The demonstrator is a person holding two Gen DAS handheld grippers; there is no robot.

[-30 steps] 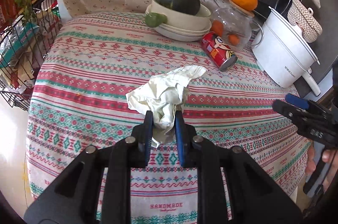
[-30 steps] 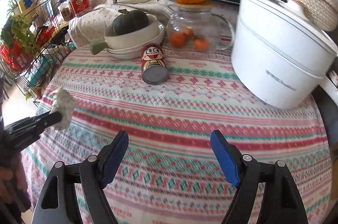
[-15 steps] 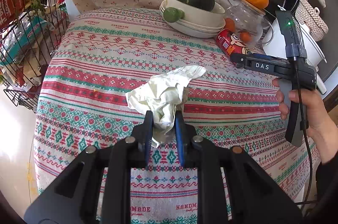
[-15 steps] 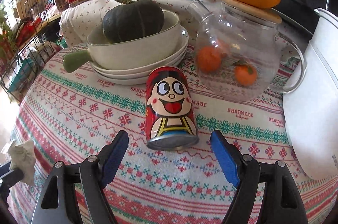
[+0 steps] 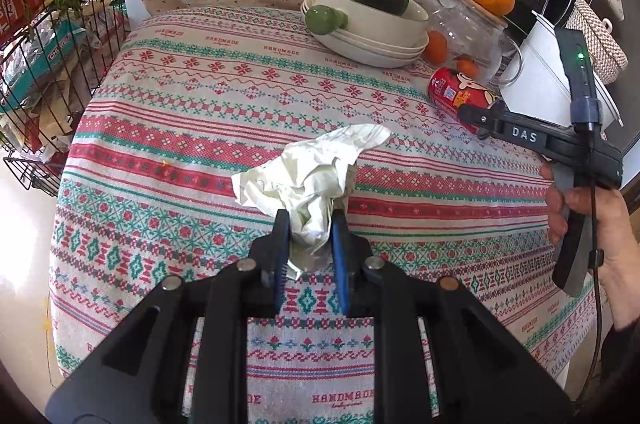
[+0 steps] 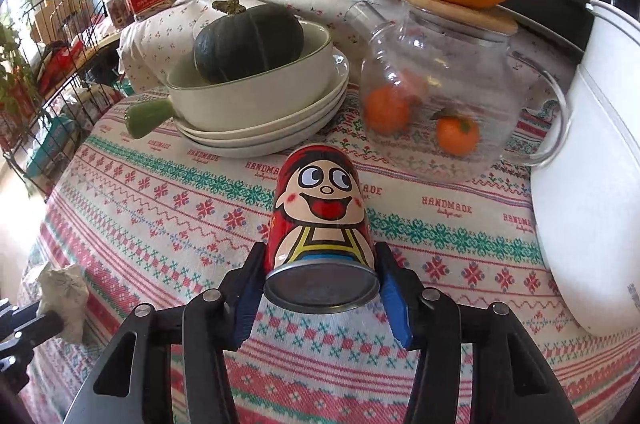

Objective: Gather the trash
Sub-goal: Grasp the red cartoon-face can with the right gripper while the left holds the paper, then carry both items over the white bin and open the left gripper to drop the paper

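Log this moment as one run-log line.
left tool: shut on tissue | right tool: just closing around lying can, pads at its sides | tablecloth: nothing else loose seen

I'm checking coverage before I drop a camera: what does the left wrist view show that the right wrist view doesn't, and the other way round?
Only the left wrist view shows the person's hand on the right gripper's handle and the woven lidded basket.

Only the right wrist view shows the cartoon face on the red can and the right gripper with its jaws around the can's near end.

Both show the crumpled tissue clamped in the left gripper, the can and the squash in its bowl.
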